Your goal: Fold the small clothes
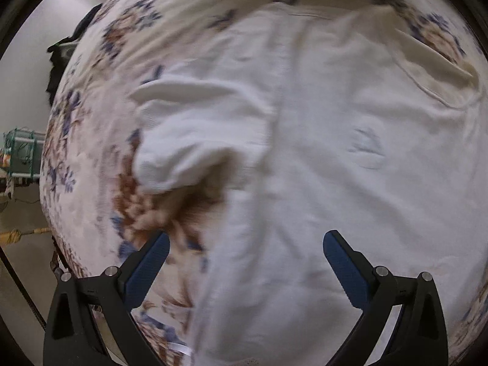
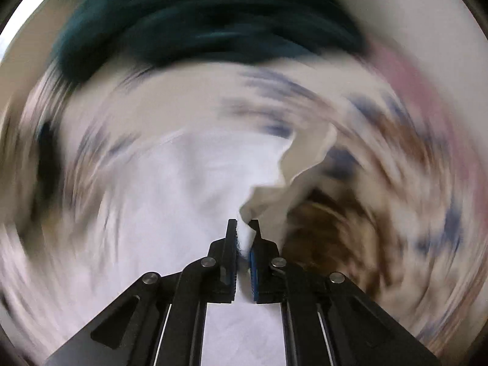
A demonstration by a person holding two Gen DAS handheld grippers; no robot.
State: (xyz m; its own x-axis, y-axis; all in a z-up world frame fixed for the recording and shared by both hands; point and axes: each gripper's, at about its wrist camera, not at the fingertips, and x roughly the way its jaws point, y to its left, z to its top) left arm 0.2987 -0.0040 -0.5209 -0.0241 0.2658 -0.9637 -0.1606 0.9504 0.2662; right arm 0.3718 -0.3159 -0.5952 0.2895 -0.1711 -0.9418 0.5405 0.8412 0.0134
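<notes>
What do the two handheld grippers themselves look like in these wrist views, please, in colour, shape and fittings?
Both are black plastic. The left gripper has two angled fingers faced with textured dark blue pads, plus round silver pivot pins on the linkages. The right gripper has the same black linkage arms with triangular cut-outs, silver pins, blue pad faces and thin pale lines along its arms. No hands or sleeves show.

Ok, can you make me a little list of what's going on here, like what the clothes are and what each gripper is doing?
clothing: white shirt, spread flat
sleeve: one white sleeve lying out to the side, in the left wrist view
surface: flowery bedsheet under the shirt
left gripper: open, above the shirt, holding nothing
right gripper: shut on a bunched bit of the white shirt
picture quality: right wrist view very blurry
folding: no fold visible yet
</notes>
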